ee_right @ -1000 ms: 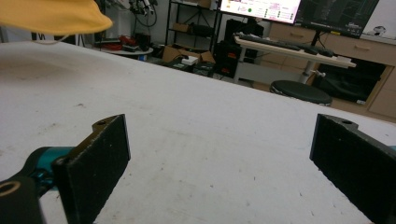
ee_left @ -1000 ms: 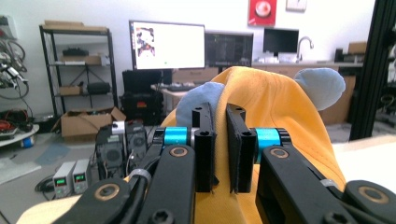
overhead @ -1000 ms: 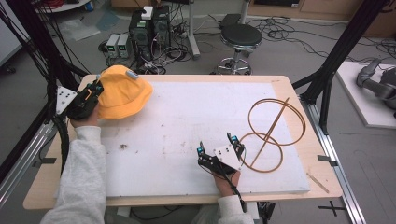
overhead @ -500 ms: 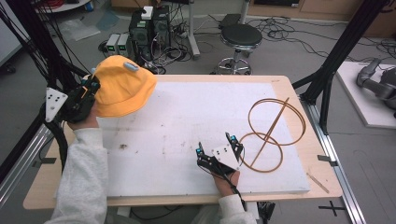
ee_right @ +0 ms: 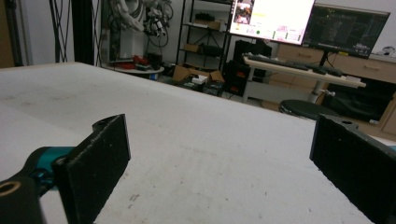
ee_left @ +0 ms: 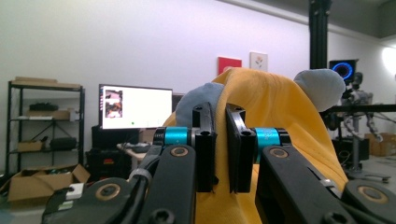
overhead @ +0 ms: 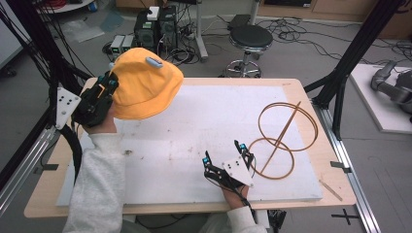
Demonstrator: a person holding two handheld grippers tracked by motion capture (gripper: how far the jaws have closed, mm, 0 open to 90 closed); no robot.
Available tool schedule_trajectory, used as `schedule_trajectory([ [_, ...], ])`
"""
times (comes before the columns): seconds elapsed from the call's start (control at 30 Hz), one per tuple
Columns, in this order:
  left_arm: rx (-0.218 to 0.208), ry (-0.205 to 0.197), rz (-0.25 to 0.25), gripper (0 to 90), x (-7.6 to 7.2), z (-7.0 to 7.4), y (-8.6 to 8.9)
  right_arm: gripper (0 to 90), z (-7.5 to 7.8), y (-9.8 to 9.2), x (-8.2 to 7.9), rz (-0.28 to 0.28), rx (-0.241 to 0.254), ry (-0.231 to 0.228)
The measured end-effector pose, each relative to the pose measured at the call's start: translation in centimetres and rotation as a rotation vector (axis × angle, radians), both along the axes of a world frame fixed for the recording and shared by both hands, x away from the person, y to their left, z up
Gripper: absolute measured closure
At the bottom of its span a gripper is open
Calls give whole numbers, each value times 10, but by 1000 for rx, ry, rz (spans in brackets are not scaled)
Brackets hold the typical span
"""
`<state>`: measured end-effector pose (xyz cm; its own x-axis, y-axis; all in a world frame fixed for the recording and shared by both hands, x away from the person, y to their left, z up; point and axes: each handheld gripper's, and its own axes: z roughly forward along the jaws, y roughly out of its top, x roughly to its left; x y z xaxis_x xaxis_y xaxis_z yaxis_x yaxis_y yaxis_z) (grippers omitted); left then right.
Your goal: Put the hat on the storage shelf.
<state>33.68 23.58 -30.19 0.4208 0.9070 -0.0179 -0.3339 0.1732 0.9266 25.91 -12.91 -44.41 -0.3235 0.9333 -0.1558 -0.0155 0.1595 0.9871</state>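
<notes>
Table (overhead: 301, 92): a wooden top covered by a white sheet (overhead: 204, 131), seen from above. Wooden hoop stand (overhead: 282, 138): two rings crossed by a slanted stick, resting on the sheet near the right edge of the table. Yellow hat (overhead: 143, 82): held above the far left corner of the table, its brim hanging toward the sheet; a small grey patch sits on its crown. In the left gripper view the hat (ee_left: 275, 126) drapes over and behind the jaws, with grey ear-like pieces to either side. Left gripper (overhead: 108, 86): jaws closed nearly together, pinching the yellow fabric at the edge of the hat; the gripper (ee_left: 220, 149) has only a thin gap between its pads. Right gripper (overhead: 224, 153): resting low over the near part of the sheet, just beside the hoop stand, jaws spread wide with nothing between them; the right gripper view (ee_right: 219, 154) has bare white sheet between its two black jaws.
</notes>
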Motion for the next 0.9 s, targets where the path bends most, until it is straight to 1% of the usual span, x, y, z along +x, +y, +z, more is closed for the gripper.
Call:
schedule_trajectory([
  [0.07, -7, -11, -16, 832, -3, 5, -8, 45, 2, -2, -6, -1, 6, -6],
  [0.13, -29, -23, -38, 832, -5, 8, -17, 45, 3, -5, -10, -10, 19, -16],
  [0.2, -41, -28, -61, 832, -6, 12, -27, 44, 4, -8, -13, -18, 44, 0],
  [0.23, -40, -31, -64, 832, -7, 12, -30, 45, 3, -10, -14, -22, 39, -6],
  [0.3, -41, -43, -77, 832, -9, 14, -40, 45, 3, -12, -15, -25, 47, 3],
  [0.33, -41, -48, -85, 832, -10, 15, -44, 45, 3, -14, -15, -26, 49, 0],
  [0.37, -50, -53, -97, 832, -11, 16, -49, 45, 2, -14, -16, -26, 61, 6],
  [0.47, -70, -60, -134, 832, -12, 18, -61, 45, 2, -14, -16, -24, 60, 4],
  [0.57, -78, -65, -156, 832, -13, 21, -72, 45, 0, -13, -14, -12, 48, 8],
  [0.6, -75, -66, -165, 832, -13, 21, -76, 45, 0, -11, -15, -13, 51, 16],
  [0.67, -73, -68, -180, 832, -13, 23, -83, 45, -1, -9, -15, -8, 43, 9],
  [0.73, -73, -74, -196, 832, -13, 25, -89, 45, -2, -7, -17, -3, 48, 14],
  [0.83, -75, -77, -219, 832, -13, 29, -100, 45, -2, -4, -19, 2, 39, 0],
  [0.9, -76, -75, -238, 832, -12, 30, -109, 45, -2, -3, -18, 3, 35, 9],
])
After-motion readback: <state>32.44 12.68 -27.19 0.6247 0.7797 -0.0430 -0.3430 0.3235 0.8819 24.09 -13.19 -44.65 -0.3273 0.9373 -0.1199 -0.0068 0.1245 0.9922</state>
